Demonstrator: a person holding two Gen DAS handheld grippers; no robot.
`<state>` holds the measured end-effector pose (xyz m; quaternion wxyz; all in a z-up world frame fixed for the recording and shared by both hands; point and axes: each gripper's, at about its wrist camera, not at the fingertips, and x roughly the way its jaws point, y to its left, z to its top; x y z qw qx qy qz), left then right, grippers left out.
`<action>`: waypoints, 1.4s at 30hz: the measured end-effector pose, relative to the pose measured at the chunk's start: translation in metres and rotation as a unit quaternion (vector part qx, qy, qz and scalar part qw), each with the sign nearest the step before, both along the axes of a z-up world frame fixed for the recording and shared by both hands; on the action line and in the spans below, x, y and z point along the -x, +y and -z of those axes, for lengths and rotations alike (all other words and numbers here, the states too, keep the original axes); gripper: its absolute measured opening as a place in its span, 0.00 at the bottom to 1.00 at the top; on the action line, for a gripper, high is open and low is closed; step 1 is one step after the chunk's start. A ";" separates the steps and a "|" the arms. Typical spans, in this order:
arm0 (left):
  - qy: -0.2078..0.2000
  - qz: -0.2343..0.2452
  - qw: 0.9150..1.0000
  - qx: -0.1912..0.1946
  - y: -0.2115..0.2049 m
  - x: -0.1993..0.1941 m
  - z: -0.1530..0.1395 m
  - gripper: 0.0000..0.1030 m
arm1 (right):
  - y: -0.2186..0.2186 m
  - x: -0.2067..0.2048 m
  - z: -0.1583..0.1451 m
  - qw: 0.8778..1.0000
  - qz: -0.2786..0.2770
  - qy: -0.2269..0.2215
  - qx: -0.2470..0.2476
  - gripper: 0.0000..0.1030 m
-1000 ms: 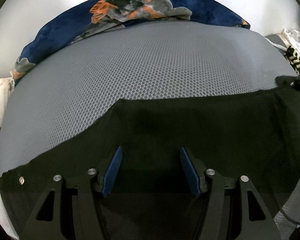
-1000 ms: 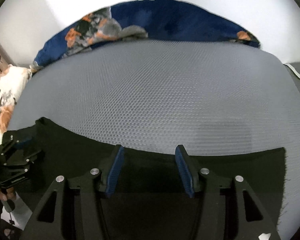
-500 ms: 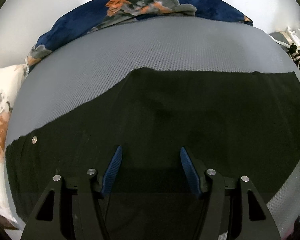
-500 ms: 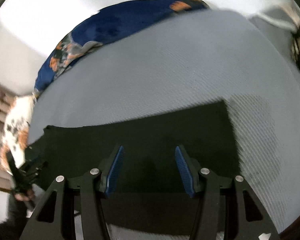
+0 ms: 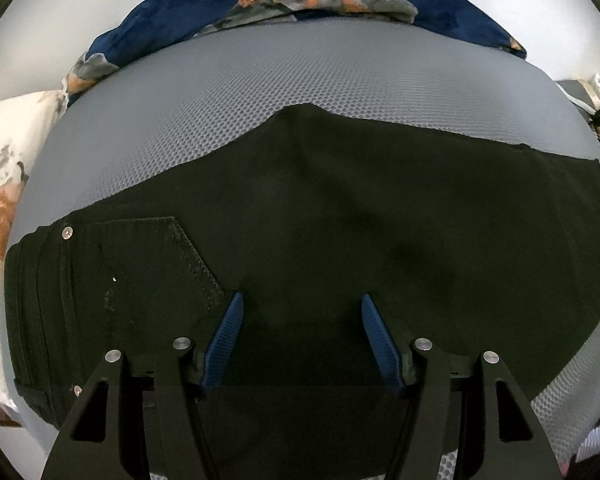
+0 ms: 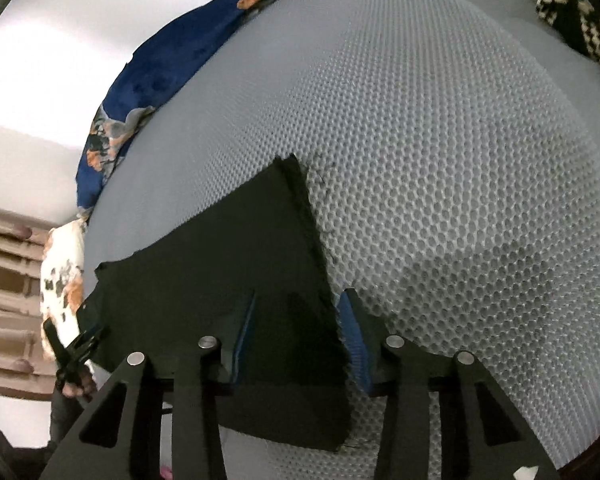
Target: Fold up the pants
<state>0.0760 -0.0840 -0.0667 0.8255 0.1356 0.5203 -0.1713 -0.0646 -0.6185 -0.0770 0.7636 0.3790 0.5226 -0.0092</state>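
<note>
Fingers (image 5: 234,322) apart above black pants (image 5: 340,232)

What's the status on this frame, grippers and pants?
Left gripper open, above the pants. Right gripper open, straddling the hem edge. Pants flat on the grey mat, pocket up. Nothing in the way.

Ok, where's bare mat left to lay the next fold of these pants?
Bare grey mesh mat runs between the black pants and the blue floral blanket, and right of the leg hem. Crowded: floral pillow at the left edge, patterned cloth far right.
</note>
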 end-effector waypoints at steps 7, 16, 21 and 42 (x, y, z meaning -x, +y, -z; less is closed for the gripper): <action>-0.002 -0.006 1.000 -0.011 -0.007 -0.004 0.002 0.63 | -0.005 0.001 0.019 0.998 -0.025 -0.027 -0.055 0.32; -0.009 -0.019 1.000 -0.004 -0.007 -0.007 0.003 0.68 | 0.017 -0.016 0.024 0.998 -0.011 -0.054 -0.043 0.08; -0.011 -0.018 1.000 0.001 -0.005 -0.009 0.003 0.68 | 0.037 -0.013 0.000 0.999 0.003 -0.054 -0.006 0.07; -0.052 -0.035 0.994 0.093 0.055 0.007 -0.045 0.68 | 0.265 -0.130 -0.088 0.982 -0.132 -0.125 -0.047 0.07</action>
